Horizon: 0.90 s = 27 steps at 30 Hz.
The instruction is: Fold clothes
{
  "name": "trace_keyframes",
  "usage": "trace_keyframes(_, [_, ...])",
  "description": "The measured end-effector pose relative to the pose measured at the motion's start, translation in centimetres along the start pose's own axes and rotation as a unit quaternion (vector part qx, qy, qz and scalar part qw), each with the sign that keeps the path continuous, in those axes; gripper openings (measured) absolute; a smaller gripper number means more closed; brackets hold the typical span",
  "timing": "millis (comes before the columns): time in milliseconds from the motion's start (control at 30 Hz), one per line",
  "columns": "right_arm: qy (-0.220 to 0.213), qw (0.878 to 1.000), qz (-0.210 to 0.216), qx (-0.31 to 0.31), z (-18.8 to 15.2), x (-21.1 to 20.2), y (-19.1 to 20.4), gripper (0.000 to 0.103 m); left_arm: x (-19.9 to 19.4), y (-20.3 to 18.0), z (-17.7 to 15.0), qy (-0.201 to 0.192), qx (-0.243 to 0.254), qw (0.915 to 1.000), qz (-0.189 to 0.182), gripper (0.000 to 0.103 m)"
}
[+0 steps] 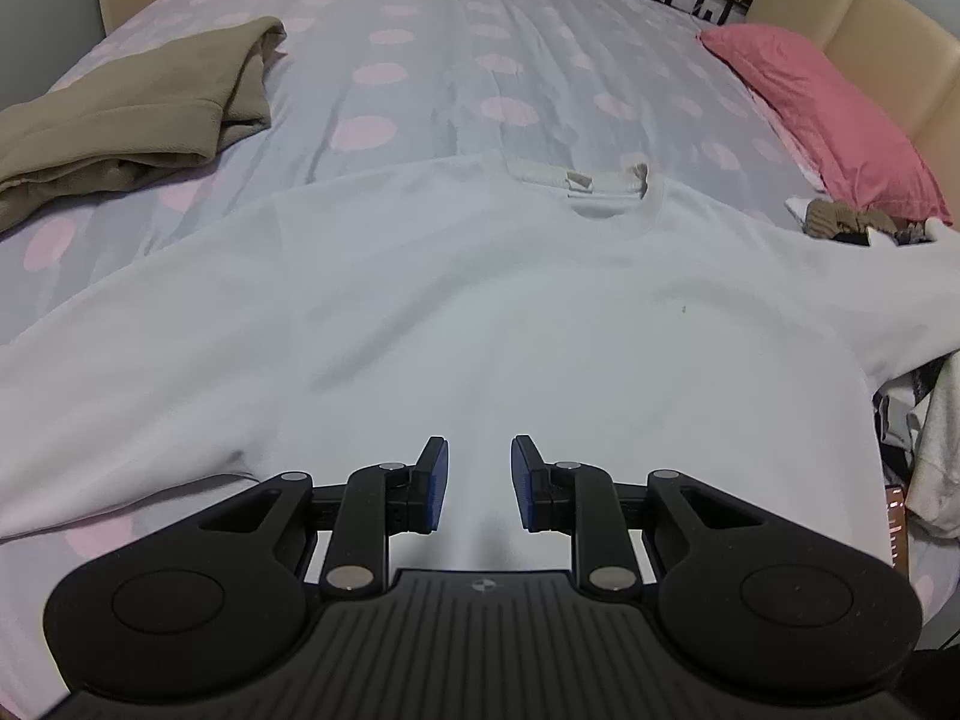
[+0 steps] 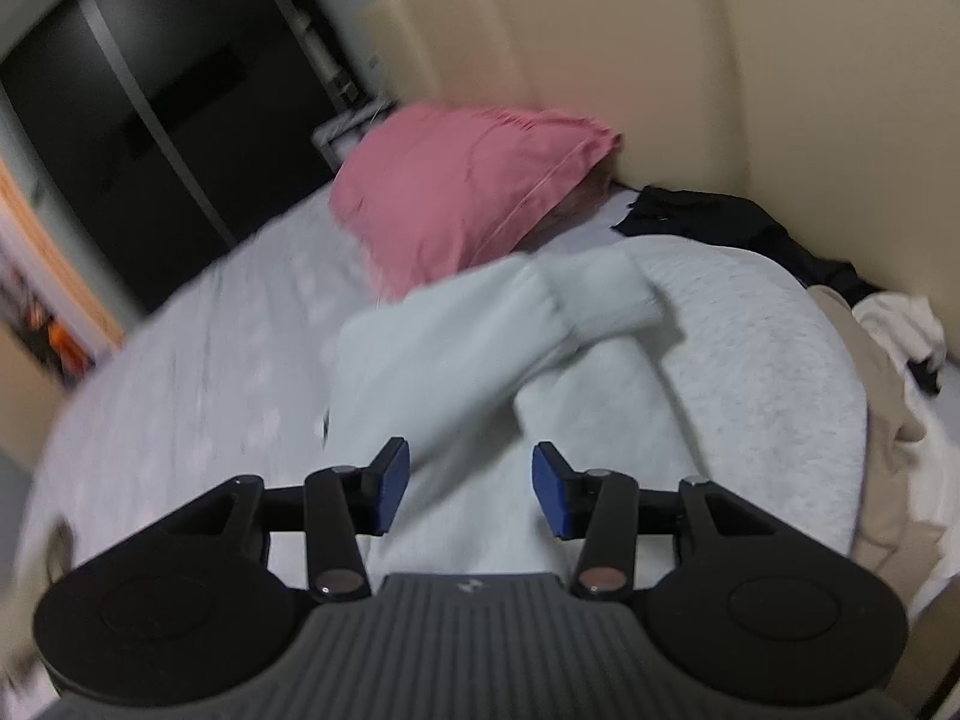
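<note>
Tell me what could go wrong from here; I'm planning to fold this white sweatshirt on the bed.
1. The white long-sleeved sweatshirt has its sleeve lying over the grey garment near the pink pillow; the open right gripper might pinch both.
2. The open left gripper hovers over the sweatshirt and could catch the dotted bedsheet underneath.

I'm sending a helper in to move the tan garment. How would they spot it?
Start at the bed with the pink-dotted sheet. Along its left side, away from the pink pillow, lies the tan garment, loosely bunched. It is the only tan piece there; the white sweatshirt lies spread flat.
</note>
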State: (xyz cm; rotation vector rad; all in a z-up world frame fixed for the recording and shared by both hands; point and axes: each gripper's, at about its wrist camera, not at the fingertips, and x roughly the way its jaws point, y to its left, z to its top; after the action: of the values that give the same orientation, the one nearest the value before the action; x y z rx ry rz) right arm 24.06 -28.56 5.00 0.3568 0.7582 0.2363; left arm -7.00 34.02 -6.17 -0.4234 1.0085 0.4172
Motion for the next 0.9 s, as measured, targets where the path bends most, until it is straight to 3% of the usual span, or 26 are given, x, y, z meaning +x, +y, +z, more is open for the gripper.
trace_keyframes(200, [-0.036,0.996,-0.005,0.076,2.4,2.5,-2.0,0.050,1.3,-1.2,0.0,0.013,0.030,0.9992,0.026,0.021])
trace_keyframes(500, [-0.035,0.987,-0.022,0.156,3.3,6.3,-5.3,0.049,3.0,-2.1,0.2,0.026,0.050,0.9975,0.042,0.021])
trace_keyframes(600, [-0.031,0.988,-0.027,0.149,3.3,7.3,-5.5,0.048,3.4,-2.5,0.1,0.029,0.059,0.9968,0.045,0.021])
trace_keyframes(700, [-0.048,0.990,-0.023,0.130,3.7,7.2,-5.1,0.036,3.7,-2.8,-0.1,0.033,0.066,0.9959,0.052,0.021])
trace_keyframes(800, [-0.070,0.993,-0.020,0.089,4.3,6.1,-3.6,0.027,3.6,-2.9,-0.1,0.032,0.067,0.9959,0.052,0.021])
trace_keyframes(900, [-0.089,0.995,-0.023,0.037,5.0,4.5,-1.4,0.025,3.3,-2.9,-0.2,0.028,0.067,0.9961,0.050,0.021])
